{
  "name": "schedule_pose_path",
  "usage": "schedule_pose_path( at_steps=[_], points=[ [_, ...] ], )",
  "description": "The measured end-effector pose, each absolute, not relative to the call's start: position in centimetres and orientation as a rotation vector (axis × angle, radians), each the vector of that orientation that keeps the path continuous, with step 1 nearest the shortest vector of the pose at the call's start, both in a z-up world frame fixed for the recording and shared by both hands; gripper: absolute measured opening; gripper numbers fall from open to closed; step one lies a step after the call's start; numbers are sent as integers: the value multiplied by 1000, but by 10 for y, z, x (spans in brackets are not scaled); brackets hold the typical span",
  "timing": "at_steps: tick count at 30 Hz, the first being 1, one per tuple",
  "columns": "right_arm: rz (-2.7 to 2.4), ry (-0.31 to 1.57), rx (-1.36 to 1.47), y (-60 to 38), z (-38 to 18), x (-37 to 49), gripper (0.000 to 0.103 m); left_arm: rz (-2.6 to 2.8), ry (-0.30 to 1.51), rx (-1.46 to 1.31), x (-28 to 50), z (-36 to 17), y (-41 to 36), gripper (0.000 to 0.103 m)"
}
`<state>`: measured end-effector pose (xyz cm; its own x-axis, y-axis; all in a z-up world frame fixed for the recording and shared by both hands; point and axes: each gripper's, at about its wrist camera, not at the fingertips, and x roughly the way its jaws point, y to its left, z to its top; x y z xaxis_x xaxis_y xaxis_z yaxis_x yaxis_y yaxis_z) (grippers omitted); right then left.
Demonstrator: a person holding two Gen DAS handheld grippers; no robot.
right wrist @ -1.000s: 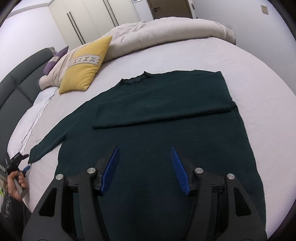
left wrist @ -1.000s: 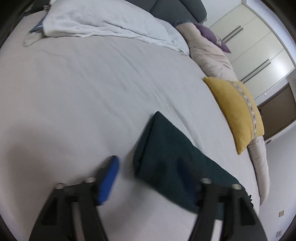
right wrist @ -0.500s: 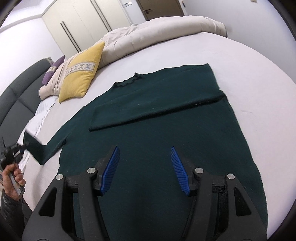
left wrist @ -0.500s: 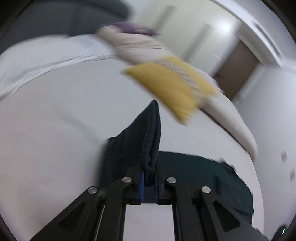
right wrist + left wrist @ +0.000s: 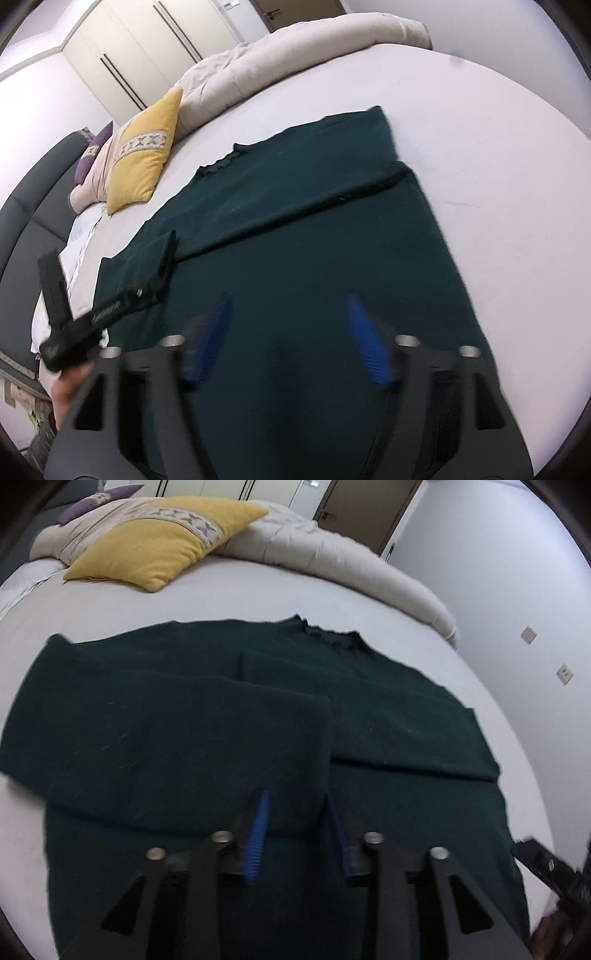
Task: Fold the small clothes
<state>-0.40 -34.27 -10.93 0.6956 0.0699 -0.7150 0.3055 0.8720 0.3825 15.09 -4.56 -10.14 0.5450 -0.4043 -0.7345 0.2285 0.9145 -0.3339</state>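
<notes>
A dark green sweater (image 5: 388, 720) (image 5: 314, 240) lies flat on the white bed (image 5: 221, 594). Its left sleeve (image 5: 166, 738) is folded across the chest, and the right sleeve (image 5: 295, 177) is folded over too. My left gripper (image 5: 297, 823) hovers at the left sleeve's cuff end, jaws opening, the pads not pressing the cloth. In the right wrist view a hand holds it at the left (image 5: 162, 258). My right gripper (image 5: 291, 332) hangs over the sweater's lower body, jaws opening wide, nothing between them.
A yellow pillow (image 5: 159, 542) (image 5: 144, 166) and a rolled beige duvet (image 5: 332, 554) (image 5: 295, 55) lie along the bed's far side. A dark headboard (image 5: 22, 221) is at the left. Bare sheet (image 5: 498, 166) lies to the right of the sweater.
My left gripper shut on the sleeve's cuff, carried it across onto the sweater's chest and let it go. The right gripper's jaws have widened and it shifted slightly over the hem.
</notes>
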Motion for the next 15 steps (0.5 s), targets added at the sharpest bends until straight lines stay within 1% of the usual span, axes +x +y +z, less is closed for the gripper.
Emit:
schedule_pose_path(
  at_steps=[1,2,4,8,11,13,14,15],
  points=[
    [-123,786,502,-339,-107,4,82,-379,888,-203,144,-93,-35,60],
    [-109,787,497,-333,-105,9,82,-382,848,-201,138,-86,-25,68],
    [-39,796,484,-316,-102,33,82,-360,775,-210,125,-70,6,70],
    [45,836,462,-277,-103,82,80,-293,761,-289,122,-66,71,69],
    [117,886,465,-243,-113,127,72,-247,763,-333,121,-70,104,68],
    [106,943,457,-225,-127,156,71,-229,773,-363,121,-74,120,68],
    [99,977,452,-218,-136,168,63,-221,775,-375,120,-76,128,68],
    [91,1028,440,-210,-148,184,47,-215,777,-380,119,-78,135,68]
  ],
)
